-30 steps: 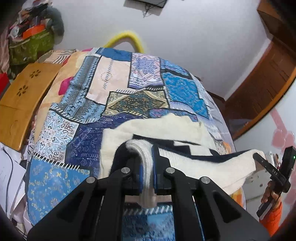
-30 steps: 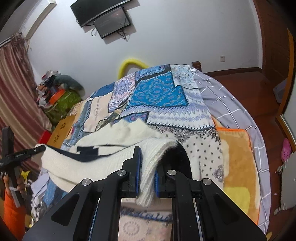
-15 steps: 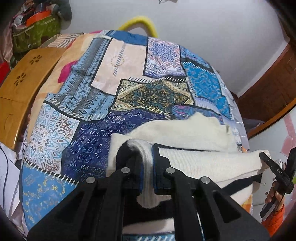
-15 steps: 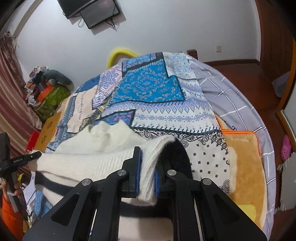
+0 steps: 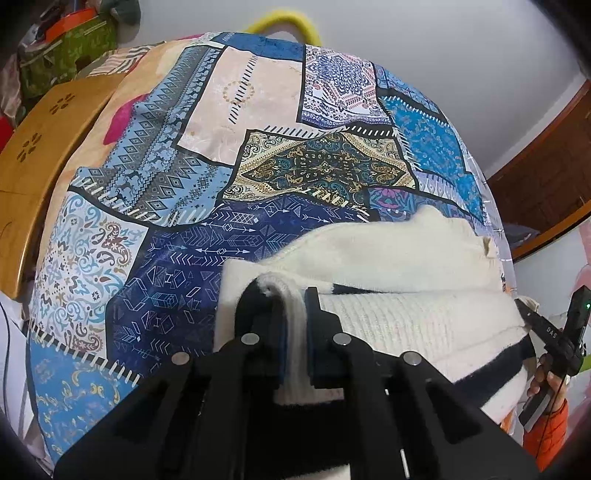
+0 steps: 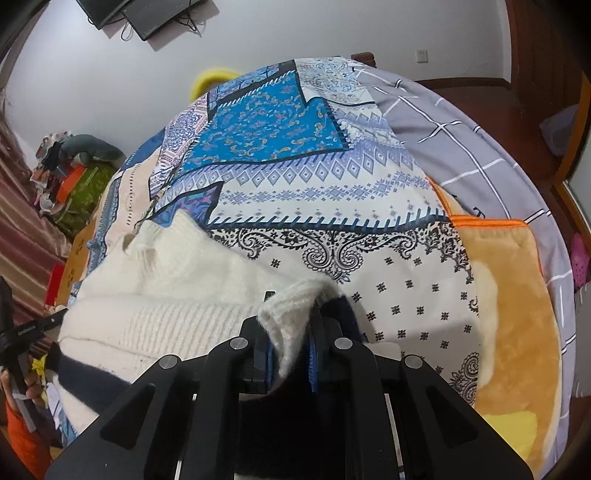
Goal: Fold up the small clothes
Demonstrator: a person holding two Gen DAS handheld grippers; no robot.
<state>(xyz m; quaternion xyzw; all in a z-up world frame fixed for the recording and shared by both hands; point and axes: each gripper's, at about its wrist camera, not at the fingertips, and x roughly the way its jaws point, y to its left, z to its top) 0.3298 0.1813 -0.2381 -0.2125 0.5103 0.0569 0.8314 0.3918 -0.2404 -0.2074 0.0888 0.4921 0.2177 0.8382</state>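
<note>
A cream knit sweater with a dark navy stripe lies on the patchwork bedspread, its lower part doubled over its upper part. My left gripper is shut on the sweater's left folded edge. My right gripper is shut on the sweater at its right folded edge, where a ribbed hem shows between the jaws. Each gripper shows at the far edge of the other's view, the right one in the left wrist view and the left one in the right wrist view.
A wooden lap table lies left of the bed. A pile of bags and clothes sits by the far wall. An orange fleece blanket and a grey checked sheet cover the bed's right side. A yellow hoop stands behind the bed.
Both grippers have carried the held sweater edge forward and down over the sweater's upper part, so the navy stripe now lies nearer me. Both stay shut on it.
</note>
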